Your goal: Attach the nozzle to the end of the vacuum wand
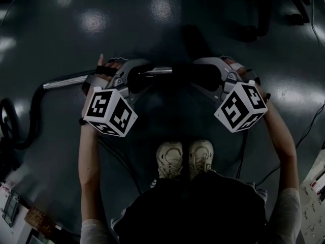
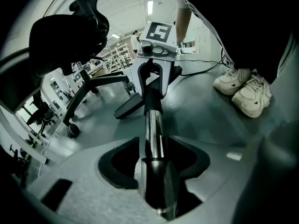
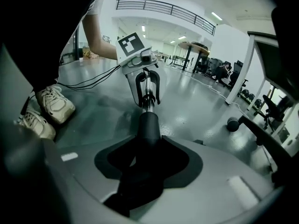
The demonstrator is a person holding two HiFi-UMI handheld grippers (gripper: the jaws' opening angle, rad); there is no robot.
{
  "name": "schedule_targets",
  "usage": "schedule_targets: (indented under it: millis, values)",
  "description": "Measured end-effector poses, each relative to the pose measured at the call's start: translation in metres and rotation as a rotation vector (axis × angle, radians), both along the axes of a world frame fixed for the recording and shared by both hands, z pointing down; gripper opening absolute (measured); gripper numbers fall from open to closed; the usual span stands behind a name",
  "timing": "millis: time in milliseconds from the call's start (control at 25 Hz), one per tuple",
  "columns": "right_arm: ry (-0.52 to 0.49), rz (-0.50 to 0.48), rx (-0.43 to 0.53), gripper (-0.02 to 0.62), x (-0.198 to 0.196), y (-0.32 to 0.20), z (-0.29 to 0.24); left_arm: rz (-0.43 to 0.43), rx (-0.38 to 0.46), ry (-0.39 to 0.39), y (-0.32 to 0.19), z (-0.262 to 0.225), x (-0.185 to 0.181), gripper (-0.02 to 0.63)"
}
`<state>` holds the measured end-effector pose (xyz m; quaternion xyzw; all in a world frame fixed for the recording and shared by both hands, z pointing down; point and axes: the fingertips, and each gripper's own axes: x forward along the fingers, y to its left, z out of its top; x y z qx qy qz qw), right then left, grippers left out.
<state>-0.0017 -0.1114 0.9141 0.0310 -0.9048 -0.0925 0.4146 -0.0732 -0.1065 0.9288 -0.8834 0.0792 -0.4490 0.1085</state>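
In the head view, the left gripper (image 1: 138,79) sits at about ten o'clock from the picture's centre and the right gripper (image 1: 204,78) at about two o'clock, their tips facing each other. A slim chrome metal vacuum wand (image 1: 66,81) runs in from nine o'clock through the left gripper. It meets a stubby black plastic nozzle (image 1: 189,75) that the right gripper holds. A ribbed black hose (image 1: 30,121) curls away at eight o'clock. A pair of white sneakers (image 1: 185,159) stands at six o'clock on the glossy dark grey floor (image 1: 167,14).

In the left gripper view, the left gripper (image 2: 155,146) has its jaws clamped on the wand (image 2: 153,120), which runs straight up toward twelve o'clock. There the nozzle (image 2: 152,99) joins it, with the right gripper (image 2: 156,78) closed round the nozzle's far part. A black office chair (image 2: 79,45) fills ten o'clock. The sneakers (image 2: 243,87) lie at two o'clock.

In the right gripper view, the right gripper (image 3: 147,146) has its jaws pressed on the nozzle (image 3: 148,125). The nozzle's far end touches the wand (image 3: 147,101) at twelve o'clock, and the left gripper (image 3: 147,85) holds the wand just beyond. Whether the joint is fully seated cannot be told. The sneakers (image 3: 46,108) lie at nine o'clock.
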Motion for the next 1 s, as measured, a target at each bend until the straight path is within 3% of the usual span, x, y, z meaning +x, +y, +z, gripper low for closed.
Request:
schedule_targets:
  millis: [120, 200, 320, 400, 760, 880, 1000]
  values:
    - [-0.016, -0.009, -0.009, 0.178, -0.006, 0.001, -0.001, -0.062, 0.006, 0.057, -0.005, -0.006, -0.01, 0.256]
    - [-0.025, -0.002, -0.014, 0.178, -0.004, 0.001, -0.003, -0.107, 0.033, 0.038, -0.011, -0.01, -0.02, 0.278]
    - [-0.03, 0.022, -0.016, 0.176, 0.004, -0.006, -0.007, -0.211, 0.078, -0.037, -0.026, -0.014, -0.058, 0.221]
    - [-0.003, 0.011, 0.006, 0.176, 0.004, -0.007, -0.005, -0.249, 0.045, -0.068, -0.03, -0.01, -0.082, 0.218]
    - [0.039, -0.01, 0.032, 0.178, -0.001, 0.001, 0.008, -0.174, -0.148, -0.27, -0.008, 0.014, -0.105, 0.22]
    - [0.042, -0.007, 0.034, 0.178, 0.001, -0.001, 0.009, -0.176, -0.139, -0.385, -0.006, 0.039, -0.125, 0.245]
    - [0.047, -0.002, 0.039, 0.178, 0.003, -0.003, 0.01, -0.146, -0.097, -0.418, -0.009, 0.056, -0.126, 0.213]
